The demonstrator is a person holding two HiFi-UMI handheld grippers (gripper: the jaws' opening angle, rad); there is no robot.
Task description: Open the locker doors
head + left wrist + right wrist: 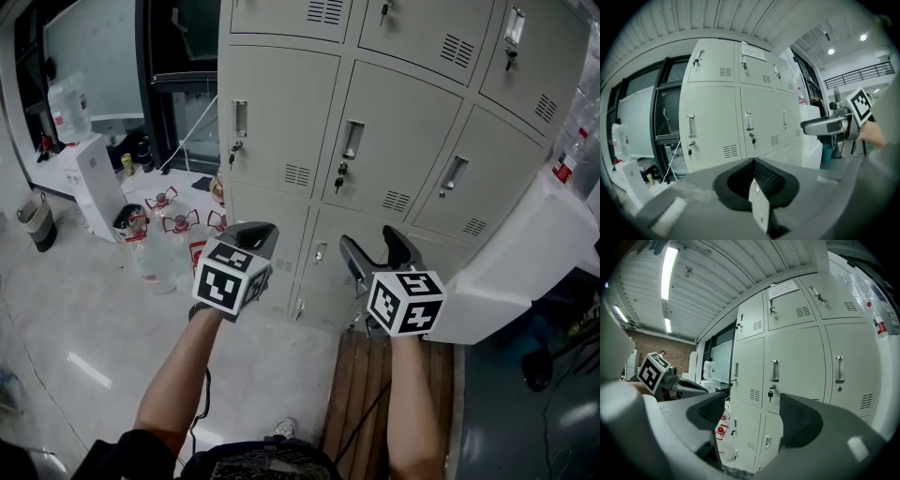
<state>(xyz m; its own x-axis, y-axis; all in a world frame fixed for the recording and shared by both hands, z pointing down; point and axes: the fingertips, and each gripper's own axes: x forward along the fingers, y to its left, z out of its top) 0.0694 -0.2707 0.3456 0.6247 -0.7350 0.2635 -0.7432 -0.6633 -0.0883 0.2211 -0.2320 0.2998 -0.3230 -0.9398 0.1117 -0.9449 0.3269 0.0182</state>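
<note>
A bank of pale grey lockers (394, 122) stands in front of me, every door closed. The middle-row doors carry metal handles (352, 139), and keys (339, 175) hang in two locks. My left gripper (262, 232) is held short of the lower doors, its jaws shut on nothing. My right gripper (373, 249) hovers beside it, apart from the lockers, with its jaws open and empty. In the left gripper view, the lockers (736, 117) fill the middle beyond the closed pads (753, 183). The right gripper view looks between its spread fingers (799, 425) at a keyed door (792, 376).
Large water bottles (155, 258) and a white cabinet (94, 183) stand on the floor at the left. A white box (525, 262) juts out beside the lockers at the right. A slatted wooden platform (361, 394) lies under my right arm. A small bin (37, 220) sits far left.
</note>
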